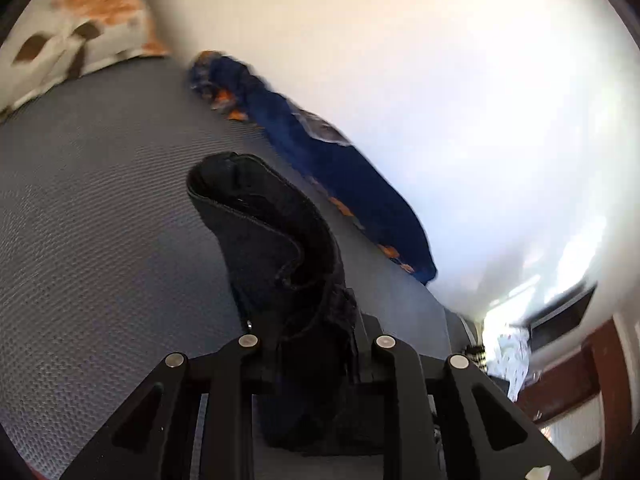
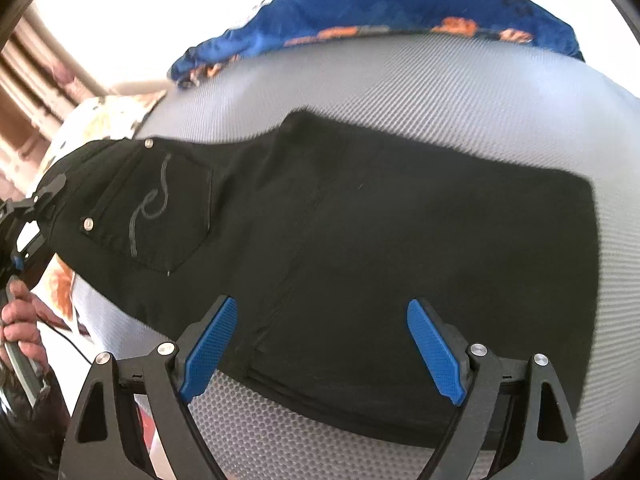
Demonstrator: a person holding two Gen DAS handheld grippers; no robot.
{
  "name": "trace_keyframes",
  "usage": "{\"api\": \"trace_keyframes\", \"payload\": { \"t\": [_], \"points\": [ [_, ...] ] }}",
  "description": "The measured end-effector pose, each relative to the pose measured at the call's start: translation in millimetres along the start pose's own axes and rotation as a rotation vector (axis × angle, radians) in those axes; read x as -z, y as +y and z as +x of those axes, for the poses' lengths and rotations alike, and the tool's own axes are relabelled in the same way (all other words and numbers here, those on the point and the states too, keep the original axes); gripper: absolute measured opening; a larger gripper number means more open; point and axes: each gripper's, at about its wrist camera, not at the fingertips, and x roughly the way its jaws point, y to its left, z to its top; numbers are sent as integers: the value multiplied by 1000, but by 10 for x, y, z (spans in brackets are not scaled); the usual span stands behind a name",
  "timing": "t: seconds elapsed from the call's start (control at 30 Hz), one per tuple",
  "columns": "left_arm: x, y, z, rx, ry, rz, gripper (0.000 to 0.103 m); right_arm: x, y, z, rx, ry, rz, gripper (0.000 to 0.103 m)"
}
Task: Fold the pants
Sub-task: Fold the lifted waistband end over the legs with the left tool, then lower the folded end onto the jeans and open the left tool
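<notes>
A grey textured mattress (image 2: pixel 440 92) filled the scene. One pair of black pants (image 2: pixel 360 232) was spread across it. The waistband end was pinched in the nearly closed left gripper (image 2: pixel 48 192) and raised at the left. The right gripper (image 2: pixel 322 344) was held wide open and empty above the near edge. The fold would best be carried over evenly, edges matched. One blue cloth (image 2: pixel 360 20) was seen at the far side.

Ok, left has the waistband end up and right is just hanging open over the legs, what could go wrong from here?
1. The left gripper pinches only a bunched edge of the black pants; it may slip out mid-fold.
2. The right gripper is open over the fabric, pinning nothing, so the whole garment could drag across the grey mesh surface.
3. The blue patterned cloth lies near the far edge and could snag a wide swing.
</notes>
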Motion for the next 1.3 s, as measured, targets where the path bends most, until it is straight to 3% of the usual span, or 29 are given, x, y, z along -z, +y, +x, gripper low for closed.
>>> {"api": "trace_keyframes", "payload": {
  "t": [0.3,0.57,1.03,1.3],
  "points": [
    [45,-728,361,107,67,135,19,-147,-448,-408,-10,-82,99,87],
    [303,-1182,814,166,167,195,19,9,-902,-697,21,-144,169,87],
    [1113,-1852,1579,140,364,322,19,89,-1479,-856,3,-176,276,87],
    [1681,-2016,1893,96,458,422,19,94,-1693,-811,-48,-160,314,87]
  ]
}}
